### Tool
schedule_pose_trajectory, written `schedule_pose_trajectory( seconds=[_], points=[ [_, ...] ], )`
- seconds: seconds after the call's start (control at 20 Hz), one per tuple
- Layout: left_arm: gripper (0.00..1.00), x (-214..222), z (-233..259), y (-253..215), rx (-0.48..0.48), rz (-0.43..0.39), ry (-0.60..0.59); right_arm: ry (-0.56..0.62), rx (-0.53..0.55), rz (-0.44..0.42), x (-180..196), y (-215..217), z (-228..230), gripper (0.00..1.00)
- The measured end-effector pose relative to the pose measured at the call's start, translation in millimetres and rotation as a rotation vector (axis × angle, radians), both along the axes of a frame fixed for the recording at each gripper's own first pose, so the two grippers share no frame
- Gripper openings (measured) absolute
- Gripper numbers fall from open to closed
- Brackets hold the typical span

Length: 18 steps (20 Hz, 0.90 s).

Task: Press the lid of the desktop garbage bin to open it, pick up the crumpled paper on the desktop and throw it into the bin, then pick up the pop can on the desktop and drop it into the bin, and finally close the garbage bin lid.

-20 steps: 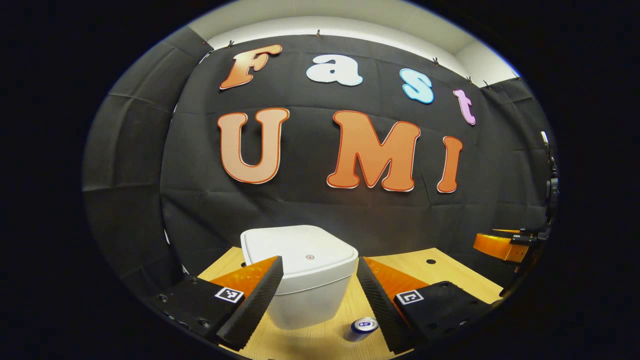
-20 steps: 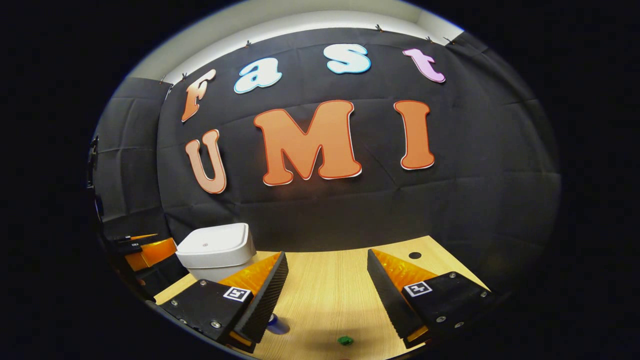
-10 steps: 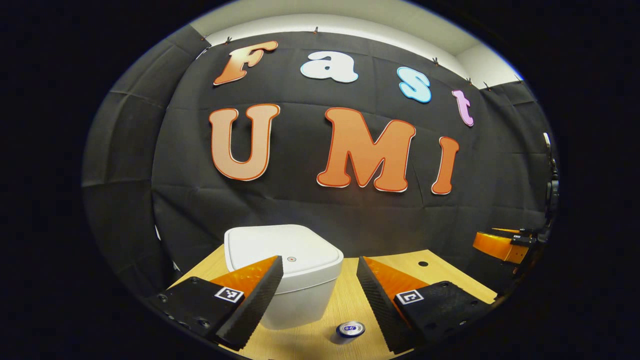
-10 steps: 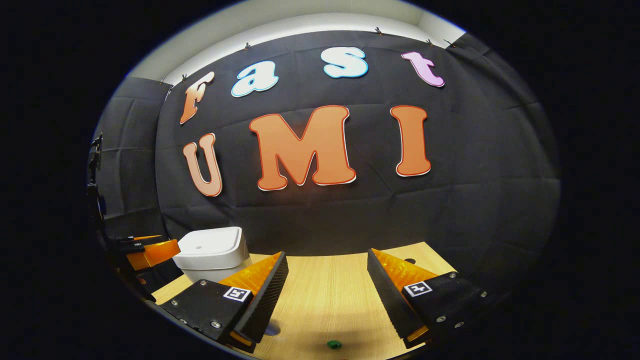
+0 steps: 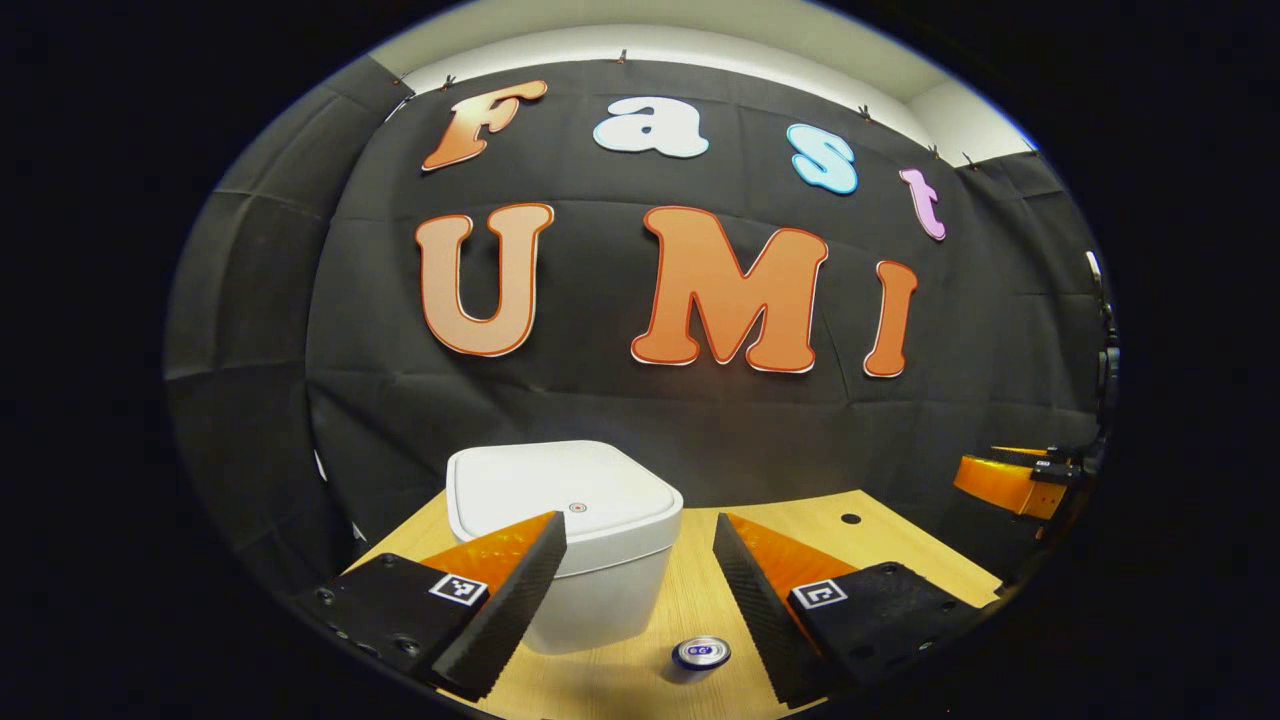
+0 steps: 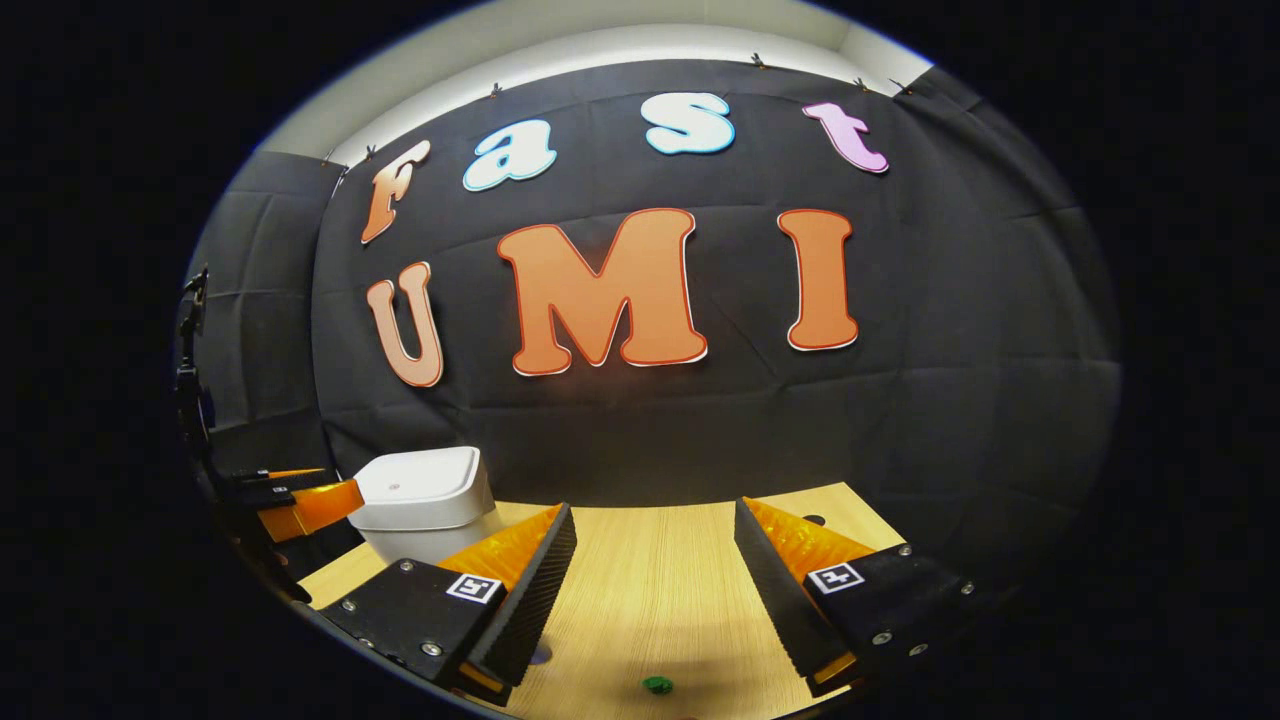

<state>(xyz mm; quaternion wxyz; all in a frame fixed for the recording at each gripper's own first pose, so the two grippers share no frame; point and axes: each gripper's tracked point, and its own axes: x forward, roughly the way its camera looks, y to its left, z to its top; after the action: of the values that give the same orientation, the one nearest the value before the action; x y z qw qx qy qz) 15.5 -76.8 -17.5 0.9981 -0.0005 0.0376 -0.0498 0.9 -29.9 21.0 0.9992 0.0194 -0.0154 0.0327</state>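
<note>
The pale wood-grain desk (image 5: 880, 545) carries a white plastic bin (image 5: 590, 590), squarish with rounded corners, lid (image 5: 555, 490) down flat. My left gripper (image 5: 640, 610) hovers before it, jaws wide and empty; my right gripper (image 6: 655, 600) likewise. The pop can (image 5: 701, 653) stands upright, round top up, right of the bin. A small green lump (image 6: 657, 685), perhaps the crumpled paper, lies in the right gripper view.

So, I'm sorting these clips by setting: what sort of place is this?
Most likely a staged recording booth, not a home: black cloth wall behind, a bare wooden desktop, and only props on it, a white lidded bin and a pop can.
</note>
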Motion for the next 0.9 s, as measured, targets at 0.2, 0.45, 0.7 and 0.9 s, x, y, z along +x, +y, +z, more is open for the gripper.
schedule_pose_trajectory(
  seconds=[0.2, 0.45, 0.7, 0.9],
  points=[
    [0.82, -1, -1, -3, -0.013, -0.003, 0.008, -0.003, 0.013, 0.005, 0, -1, 2, 0.95],
    [0.42, -1, 1, 0, -0.005, 0.016, 0.01, 0.003, 0.011, 0.012, 1, 0, 1, 0.95],
    [0.12, 1, -1, -2, -0.026, -0.011, 0.045, 0.007, 0.014, 0.015, 4, -1, 1, 0.95],
    [0.0, 8, 21, 10, -0.015, 0.005, 0.043, 0.017, 0.038, 0.03, 9, 1, 3, 1.0]
  ],
)
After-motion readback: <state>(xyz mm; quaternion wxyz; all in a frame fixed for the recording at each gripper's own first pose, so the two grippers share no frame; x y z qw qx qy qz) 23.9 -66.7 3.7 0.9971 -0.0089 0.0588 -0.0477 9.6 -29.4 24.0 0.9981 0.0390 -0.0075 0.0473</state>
